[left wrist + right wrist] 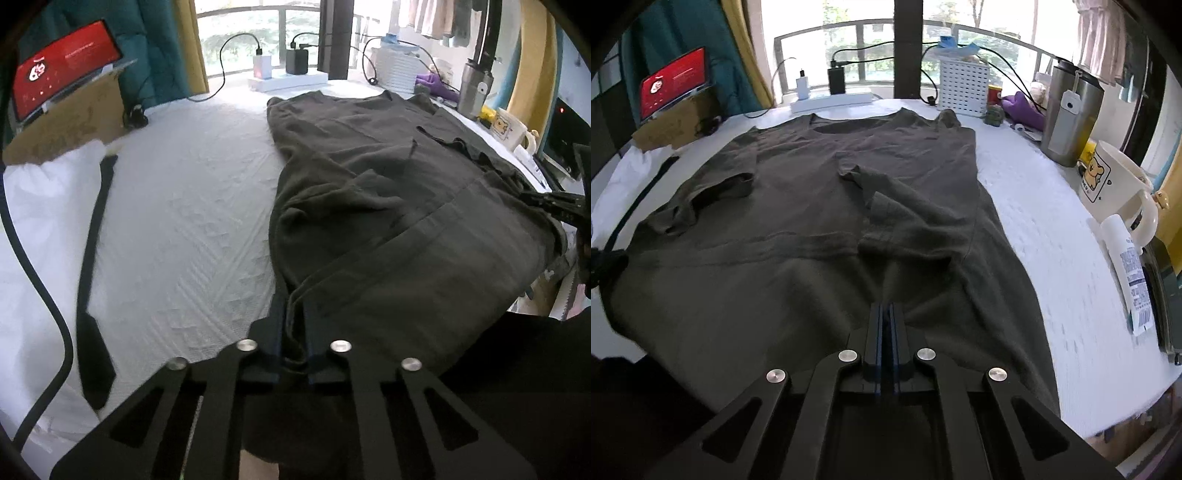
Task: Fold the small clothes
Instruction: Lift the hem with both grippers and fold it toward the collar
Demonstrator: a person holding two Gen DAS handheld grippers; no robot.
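A dark olive T-shirt (pixel 812 221) lies flat on the white quilted cover (pixel 1052 229), collar toward the window and both sleeves folded in over the body. My right gripper (pixel 885 305) is shut on a pinch of fabric near the shirt's near hem, and the cloth tents up to its tips. In the left wrist view the T-shirt (pixel 388 184) runs along the right side. My left gripper (pixel 294 301) is shut on the hem's near left corner, with a fold of cloth showing between its fingers. Each view catches the other gripper at the shirt's far edge: right gripper (pixel 543 203), left gripper (pixel 609 264).
A laptop (pixel 62 77) with a red screen sits on a cardboard box at the back left. A black strap (pixel 94 258) and cable lie on the left. A steel tumbler (pixel 1071 114), mug (pixel 1112 181), tube (pixel 1130 266) and white basket (pixel 964 88) line the right and back.
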